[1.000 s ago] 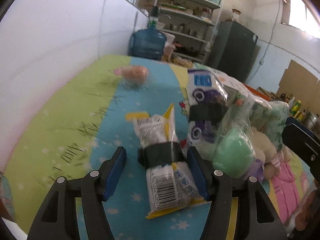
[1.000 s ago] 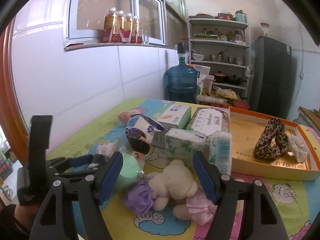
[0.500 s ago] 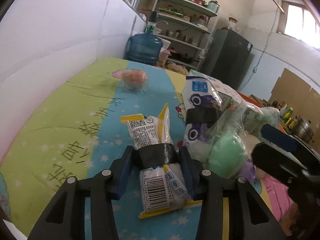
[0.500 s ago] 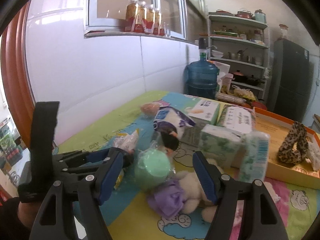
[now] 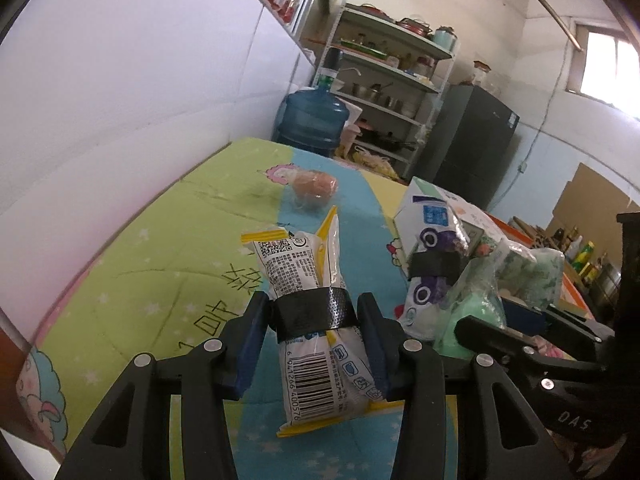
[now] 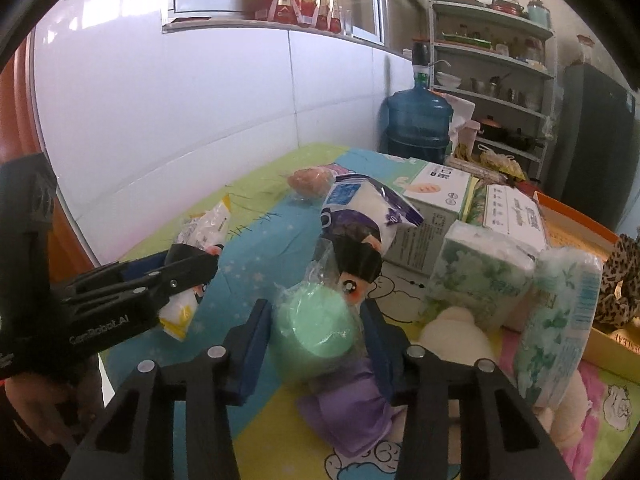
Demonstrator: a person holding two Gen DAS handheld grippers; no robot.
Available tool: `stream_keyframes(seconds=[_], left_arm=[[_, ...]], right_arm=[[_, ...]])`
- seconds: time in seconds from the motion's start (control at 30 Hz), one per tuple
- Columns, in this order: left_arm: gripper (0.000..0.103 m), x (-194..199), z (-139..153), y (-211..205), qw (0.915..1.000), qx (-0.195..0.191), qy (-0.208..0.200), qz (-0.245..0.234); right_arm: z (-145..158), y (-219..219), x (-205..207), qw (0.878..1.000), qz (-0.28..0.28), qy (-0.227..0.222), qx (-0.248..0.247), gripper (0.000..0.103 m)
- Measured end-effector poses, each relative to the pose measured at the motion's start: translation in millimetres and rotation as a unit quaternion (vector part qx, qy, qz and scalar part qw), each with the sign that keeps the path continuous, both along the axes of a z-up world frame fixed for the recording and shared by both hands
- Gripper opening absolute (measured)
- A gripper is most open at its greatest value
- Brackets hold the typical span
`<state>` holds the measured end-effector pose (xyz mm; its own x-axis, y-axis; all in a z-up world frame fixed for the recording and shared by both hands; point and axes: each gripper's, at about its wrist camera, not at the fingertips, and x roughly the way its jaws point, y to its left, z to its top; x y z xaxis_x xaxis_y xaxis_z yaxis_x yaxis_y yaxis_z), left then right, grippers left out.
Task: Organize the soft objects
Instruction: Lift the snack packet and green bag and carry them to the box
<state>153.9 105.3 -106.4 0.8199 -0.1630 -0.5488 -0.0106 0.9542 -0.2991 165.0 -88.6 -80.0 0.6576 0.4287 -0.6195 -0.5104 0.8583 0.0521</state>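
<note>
My left gripper (image 5: 314,316) is shut on a white and yellow plastic packet (image 5: 308,280) with a black band, just above the bedspread; it also shows in the right wrist view (image 6: 196,276). My right gripper (image 6: 318,312) is shut on a green soft ball in clear wrap (image 6: 316,322), which lies against a purple and cream plush toy (image 6: 352,404). A white and purple pack with a black band (image 6: 360,220) stands just behind the ball.
Tissue packs (image 6: 476,276) and boxes (image 6: 432,196) crowd the right side. An orange tray (image 6: 576,216) holds a leopard-print item (image 6: 624,276). A small pink wrapped item (image 5: 314,186) lies far back. White wall on the left; water jug (image 5: 312,120) beyond the bed.
Both grippers have closed: the left on the white and yellow packet, the right on the green ball after moving left and forward to it.
</note>
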Motion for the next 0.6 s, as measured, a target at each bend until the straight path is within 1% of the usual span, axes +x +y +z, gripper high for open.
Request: stream_keyframes(seconds=[0.3, 0.6], left_arm=[[0.047, -4, -1, 1, 1.0, -0.004, -0.006, -0.002], [0.047, -16, 13, -7, 0.9996, -0.003, -0.026, -0.01]], right_arm=[[9, 1, -11, 1.0, 0.007, -0.02, 0.005, 0.041], [27, -15, -17, 0.999, -0.004, -0.042, 0.019, 0.041]])
